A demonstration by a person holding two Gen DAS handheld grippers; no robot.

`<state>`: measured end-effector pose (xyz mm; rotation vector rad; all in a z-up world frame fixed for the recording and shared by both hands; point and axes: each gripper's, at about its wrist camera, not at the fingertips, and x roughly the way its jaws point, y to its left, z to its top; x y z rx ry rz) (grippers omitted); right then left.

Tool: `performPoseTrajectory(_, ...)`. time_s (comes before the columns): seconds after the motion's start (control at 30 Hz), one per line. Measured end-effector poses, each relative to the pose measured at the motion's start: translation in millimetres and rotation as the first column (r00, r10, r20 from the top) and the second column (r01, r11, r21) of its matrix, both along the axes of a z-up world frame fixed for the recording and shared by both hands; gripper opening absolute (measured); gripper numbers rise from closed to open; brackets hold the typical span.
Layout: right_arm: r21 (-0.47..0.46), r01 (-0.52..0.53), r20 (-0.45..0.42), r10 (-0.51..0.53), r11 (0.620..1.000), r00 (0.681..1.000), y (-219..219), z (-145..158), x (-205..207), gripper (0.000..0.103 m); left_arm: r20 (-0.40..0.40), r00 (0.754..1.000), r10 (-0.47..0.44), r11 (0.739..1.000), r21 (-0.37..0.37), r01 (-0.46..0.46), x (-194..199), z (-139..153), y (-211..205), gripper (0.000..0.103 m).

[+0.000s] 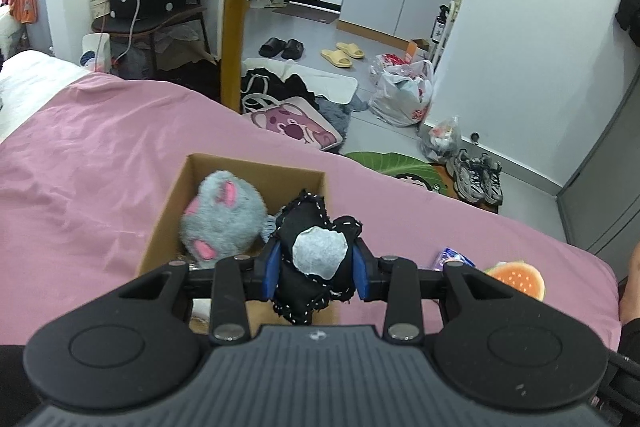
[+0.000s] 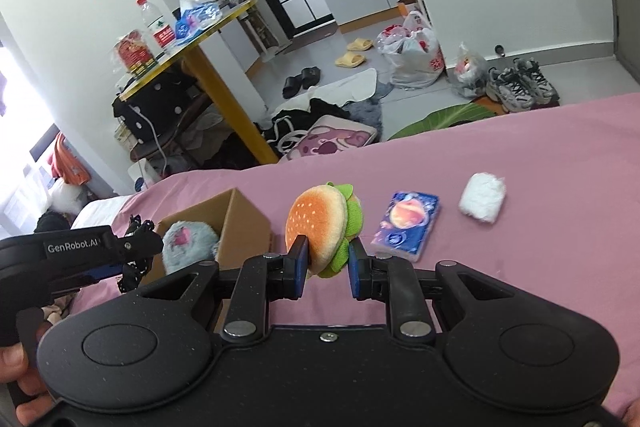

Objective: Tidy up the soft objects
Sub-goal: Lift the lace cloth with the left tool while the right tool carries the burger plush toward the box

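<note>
Item: box [image 1: 308,183], open, on pink bed [image 1: 100,163]; holds grey plush [image 1: 222,219].
Left gripper [image 1: 316,263]: fingers clenched on black toy [image 1: 316,255], hanging over the box's near edge.
Right gripper [image 2: 328,263]: fingers grasping burger [image 2: 324,223], just right of the box.
On the bed, loose: tissue pack [image 2: 406,223], white puff [image 2: 482,203].
Step (as judged): loading the box. Next: release the black toy inside, then the burger.
</note>
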<state>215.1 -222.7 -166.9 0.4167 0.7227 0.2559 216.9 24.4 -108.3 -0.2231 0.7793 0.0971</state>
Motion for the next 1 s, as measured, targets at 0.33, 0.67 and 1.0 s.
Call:
performPoseTrajectory(0.33,0.000,-0.033,0.000,0.033,0.999,0.999,31,3,-5,0.021,-0.018,1.000,0.018,0.999,-0.038,-0.018,0,-1,39,0.036)
performPoseTrajectory(0.67,-0.014,-0.072,0.002,0.072,0.997,0.997,65,5,-4,0.021,-0.040,0.999,0.010,0.998,-0.063,-0.012,2,-3,67,0.036)
performPoseTrajectory(1.0,-0.007,-0.130,0.003,0.130,0.991,0.991,97,10,0,0.021,-0.068,0.997,0.021,0.997,-0.076,-0.026,1,-14,83,0.036)
